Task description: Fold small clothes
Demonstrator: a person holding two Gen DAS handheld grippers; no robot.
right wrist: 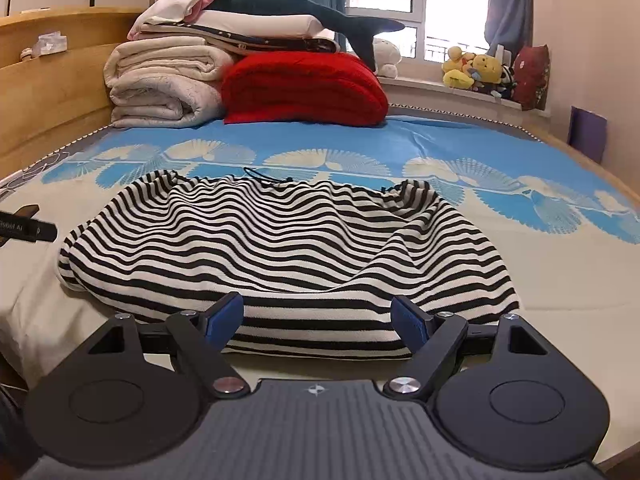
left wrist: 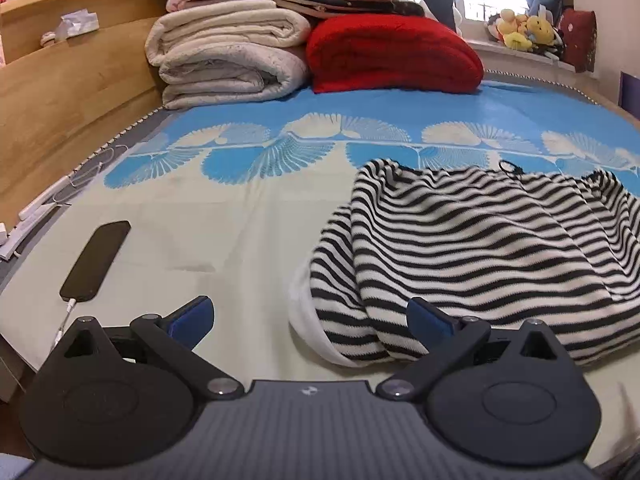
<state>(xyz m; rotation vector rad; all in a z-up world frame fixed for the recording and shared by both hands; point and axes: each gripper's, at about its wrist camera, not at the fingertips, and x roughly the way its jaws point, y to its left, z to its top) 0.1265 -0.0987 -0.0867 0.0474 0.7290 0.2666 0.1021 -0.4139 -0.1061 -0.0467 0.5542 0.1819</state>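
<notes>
Clearly both claws, left claw (left wrist: 310, 318) and right claw (right wrist: 318, 318), gape empty low in frame, flanking the shirt (right wrist: 280, 248) hem to pinch it.

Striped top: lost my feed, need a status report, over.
Both tools open, left, right, nothing gripped. Striped top rumpled on bed, unfolded. Phone lies left of it, clear of the cloth.

a phone (left wrist: 96, 260) lies face down on the pale bedsheet (left wrist: 224, 232), a white cable plugged into its near end. at the bed's far end, cream blankets (left wrist: 224, 56) are stacked beside a folded red blanket (left wrist: 392, 54). a plush shark (right wrist: 296, 10) lies on top. soft toys (right wrist: 474, 68) crowd the windowsill, and a wooden headboard (left wrist: 48, 92) runs along the left.
</notes>
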